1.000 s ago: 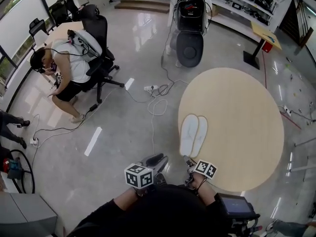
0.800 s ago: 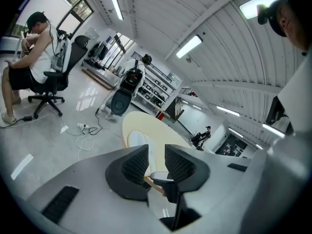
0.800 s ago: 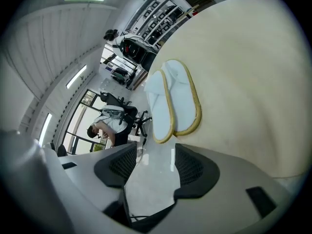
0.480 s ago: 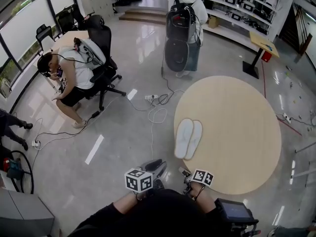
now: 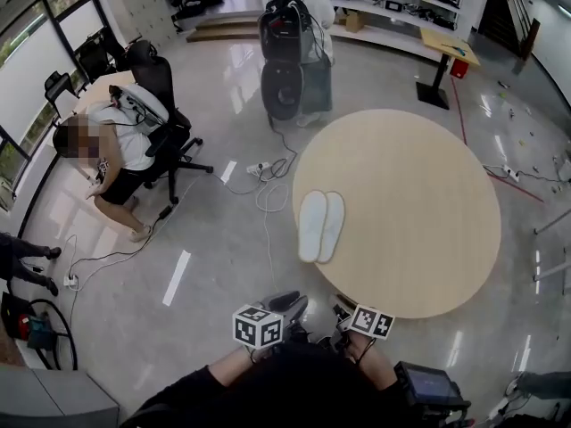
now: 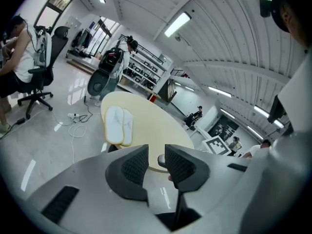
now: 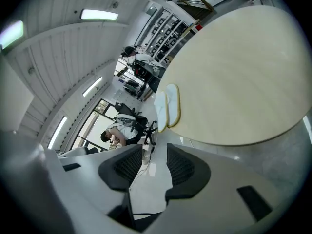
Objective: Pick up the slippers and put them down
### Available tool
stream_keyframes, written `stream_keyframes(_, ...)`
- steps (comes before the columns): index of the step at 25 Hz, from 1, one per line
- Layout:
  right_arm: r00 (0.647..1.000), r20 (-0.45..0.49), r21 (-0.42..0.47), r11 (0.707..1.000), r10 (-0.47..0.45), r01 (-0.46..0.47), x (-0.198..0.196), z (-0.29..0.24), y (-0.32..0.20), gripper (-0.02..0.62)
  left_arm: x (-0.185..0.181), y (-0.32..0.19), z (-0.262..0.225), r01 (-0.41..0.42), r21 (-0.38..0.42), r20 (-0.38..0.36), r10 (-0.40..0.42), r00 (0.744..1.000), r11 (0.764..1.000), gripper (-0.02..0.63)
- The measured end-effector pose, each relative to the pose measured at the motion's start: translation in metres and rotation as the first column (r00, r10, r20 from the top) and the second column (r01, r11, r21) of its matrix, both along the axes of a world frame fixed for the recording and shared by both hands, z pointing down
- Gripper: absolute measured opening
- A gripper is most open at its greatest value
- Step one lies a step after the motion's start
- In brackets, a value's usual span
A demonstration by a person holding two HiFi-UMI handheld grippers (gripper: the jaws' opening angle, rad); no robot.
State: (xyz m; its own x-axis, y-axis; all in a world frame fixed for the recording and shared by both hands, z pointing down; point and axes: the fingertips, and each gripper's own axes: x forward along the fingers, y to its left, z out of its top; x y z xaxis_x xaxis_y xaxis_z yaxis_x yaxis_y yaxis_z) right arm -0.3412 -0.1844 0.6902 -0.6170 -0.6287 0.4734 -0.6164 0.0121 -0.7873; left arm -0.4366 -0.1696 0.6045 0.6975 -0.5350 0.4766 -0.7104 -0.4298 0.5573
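Hanging short of the table (image 5: 419, 212), left gripper (image 5: 285, 304) and right gripper (image 5: 343, 309) gape empty, the right's jaws just narrowed on nothing; slippers (image 5: 320, 226) lie at the table's left rim, where a glancing grab could knock them off.

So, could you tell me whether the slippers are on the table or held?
On the table: the slippers lie flat, side by side, near the round table edge, with nothing touching them.
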Motion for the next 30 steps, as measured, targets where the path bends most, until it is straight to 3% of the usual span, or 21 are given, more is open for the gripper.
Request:
stream_keyframes(7, 0.992, -0.087, 0.214, 0.971, -0.094, 0.111, 0.016, -0.067, 0.021, 0.119, 0.040, 0.028, -0.003, -0.056, 0.028, 0.009, 0.056, 0.998, 0.998, 0.115)
stream_keyframes(11, 0.985, -0.158, 0.300, 0.946, -0.074, 0.119, 0.022, -0.102, 0.029, 0.104, 0.045, 0.042, -0.005, -0.078, 0.043, 0.010, 0.078, 0.997, 0.996, 0.115)
stream_keyframes(16, 0.984, -0.177, 0.387, 0.917, -0.026, 0.094, 0.031, -0.137, 0.042, 0.058, 0.054, 0.056, -0.015, -0.132, 0.097, 0.029, 0.129, 0.991, 0.987, 0.115)
stream_keyframes(20, 0.972, -0.237, 0.480, 0.870, 0.006, 0.112, 0.036, -0.161, 0.042, 0.058, 0.065, 0.043, -0.046, -0.200, 0.232, 0.065, 0.190, 0.980, 0.952, 0.115)
stream_keyframes(25, 0.938, -0.333, 0.616, 0.775, 0.098, 0.138, 0.034, -0.210, 0.040, 0.057, 0.073, 0.018, -0.121, -0.201, 0.349, -0.051, 0.232, 0.971, 0.915, 0.115)
stream_keyframes(30, 0.915, -0.338, 0.728, 0.678, 0.222, 0.104, 0.034, -0.268, 0.014, 0.057, 0.086, -0.006, -0.200, -0.245, 0.500, -0.080, 0.326, 0.942, 0.831, 0.115)
